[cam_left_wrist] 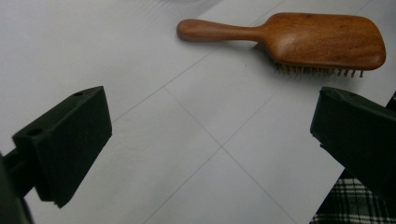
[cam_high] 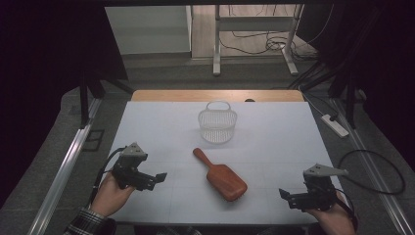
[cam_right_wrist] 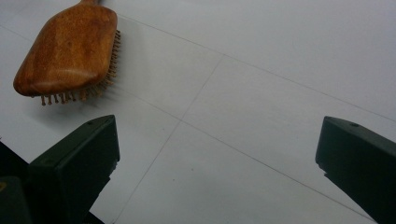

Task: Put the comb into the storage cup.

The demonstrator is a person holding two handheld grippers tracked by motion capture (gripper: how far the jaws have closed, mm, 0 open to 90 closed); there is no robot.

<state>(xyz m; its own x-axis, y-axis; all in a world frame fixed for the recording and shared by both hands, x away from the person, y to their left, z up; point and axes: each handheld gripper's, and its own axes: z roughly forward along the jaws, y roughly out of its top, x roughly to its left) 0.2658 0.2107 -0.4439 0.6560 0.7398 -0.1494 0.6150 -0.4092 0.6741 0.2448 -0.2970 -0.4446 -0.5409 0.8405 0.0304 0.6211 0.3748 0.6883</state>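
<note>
Nothing is picked up yet, as I read it. The wooden hairbrush [cam_high: 221,176] lies bristles-down on the white tabletop [cam_high: 274,147], just below the centre of the high view, its handle pointing to the upper left. My left claw [cam_high: 159,177] sits at lower left, jaws apart and empty; my right claw [cam_high: 286,196] sits at lower right, jaws also apart and empty. The white basket [cam_high: 217,122] stands empty above the brush, near the frame's middle. I judge the grasp and any placing are still ahead.
</note>
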